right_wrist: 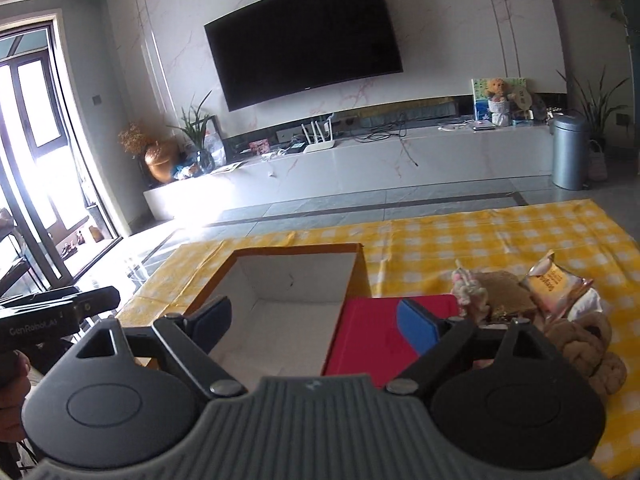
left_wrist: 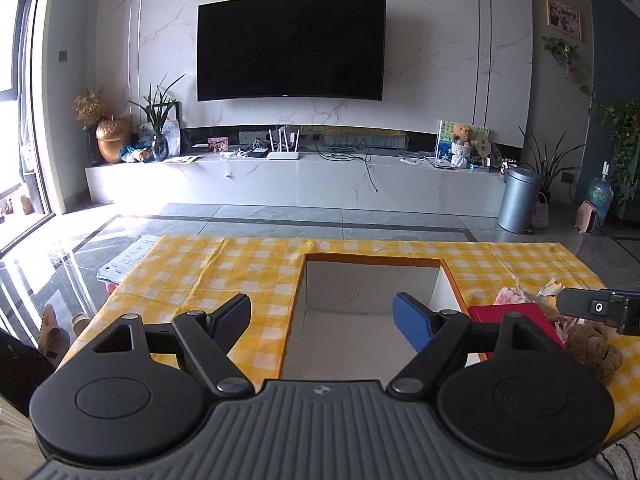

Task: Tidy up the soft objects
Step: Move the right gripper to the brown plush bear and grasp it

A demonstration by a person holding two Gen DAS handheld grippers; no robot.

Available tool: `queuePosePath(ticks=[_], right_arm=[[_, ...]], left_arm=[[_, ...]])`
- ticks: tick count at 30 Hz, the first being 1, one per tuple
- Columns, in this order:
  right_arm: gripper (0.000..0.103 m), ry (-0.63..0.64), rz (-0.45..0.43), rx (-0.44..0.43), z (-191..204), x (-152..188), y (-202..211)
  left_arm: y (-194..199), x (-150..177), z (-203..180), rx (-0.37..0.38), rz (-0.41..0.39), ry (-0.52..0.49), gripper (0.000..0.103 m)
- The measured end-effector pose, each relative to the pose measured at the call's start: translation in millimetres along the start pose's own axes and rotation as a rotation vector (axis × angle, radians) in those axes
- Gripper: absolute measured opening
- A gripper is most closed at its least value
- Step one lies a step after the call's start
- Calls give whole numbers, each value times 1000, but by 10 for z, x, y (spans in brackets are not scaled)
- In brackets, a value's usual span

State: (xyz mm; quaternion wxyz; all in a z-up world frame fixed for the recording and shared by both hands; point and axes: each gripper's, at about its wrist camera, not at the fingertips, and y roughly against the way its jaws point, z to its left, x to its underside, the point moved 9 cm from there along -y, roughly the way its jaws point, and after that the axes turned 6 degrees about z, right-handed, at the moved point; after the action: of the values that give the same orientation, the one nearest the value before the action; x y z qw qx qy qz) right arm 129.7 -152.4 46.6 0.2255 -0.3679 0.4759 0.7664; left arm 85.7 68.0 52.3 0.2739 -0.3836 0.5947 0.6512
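The left tool (left_wrist: 322, 322) is level, its two fingers spread wide and holding nothing. The right tool (right_wrist: 314, 322) tilts slightly, fingers equally wide apart, empty. Each tool's body shows at the other's outer side.

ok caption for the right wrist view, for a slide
Right gripper, fingers open, above the empty cardboard box and red lid on a yellow checked cloth, soft toys alongside.

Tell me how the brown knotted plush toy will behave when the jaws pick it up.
The brown knotted plush toy looks thick and soft, so it will probably squash and sag. It seems light. Its fuzzy surface should not slip easily.
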Motion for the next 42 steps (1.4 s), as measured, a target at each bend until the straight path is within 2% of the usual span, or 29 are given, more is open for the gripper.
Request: queuePosePath(ticks=[3,8,11,13,19,22,24,29,34,35,39,42], right_arm=[[89,-29,-44,93,-323,-31,216],[92,-49,-94,289,-941,23,553],[92,-134,-88,405,-1404,97,640],[92,-189,-68,444,-1655,184,645],[92,-285,5,432,-2012,406,295],[91,-324,48,449,-2197,475,80],[91,-344,45,467,-2301,460,-17],[96,-275,113,578,-2572,506,-328],[97,-185,277,647,-2778,717,-652],[101,-187,290,644,-2793,745,-684],[100,-150,292,633,-2777,751,-735],[100,-77,285,645,-2733,729,-766]], left_arm=[[50,-40,-208,14,0,-29,95],[46,-17,-748,107,19,-125,94],[-10,13,-1053,158,43,-157,94],[-61,37,-1290,182,61,-185,94],[-164,123,-1836,217,80,-274,94],[-280,193,-2082,234,117,-319,94],[-382,265,-2251,252,151,-353,94],[-621,392,-2542,252,214,-414,93],[-741,412,-2668,244,247,-432,93],[-752,410,-2671,241,257,-433,93],[-759,404,-2696,232,267,-444,93],[-739,394,-2737,231,267,-451,93]])
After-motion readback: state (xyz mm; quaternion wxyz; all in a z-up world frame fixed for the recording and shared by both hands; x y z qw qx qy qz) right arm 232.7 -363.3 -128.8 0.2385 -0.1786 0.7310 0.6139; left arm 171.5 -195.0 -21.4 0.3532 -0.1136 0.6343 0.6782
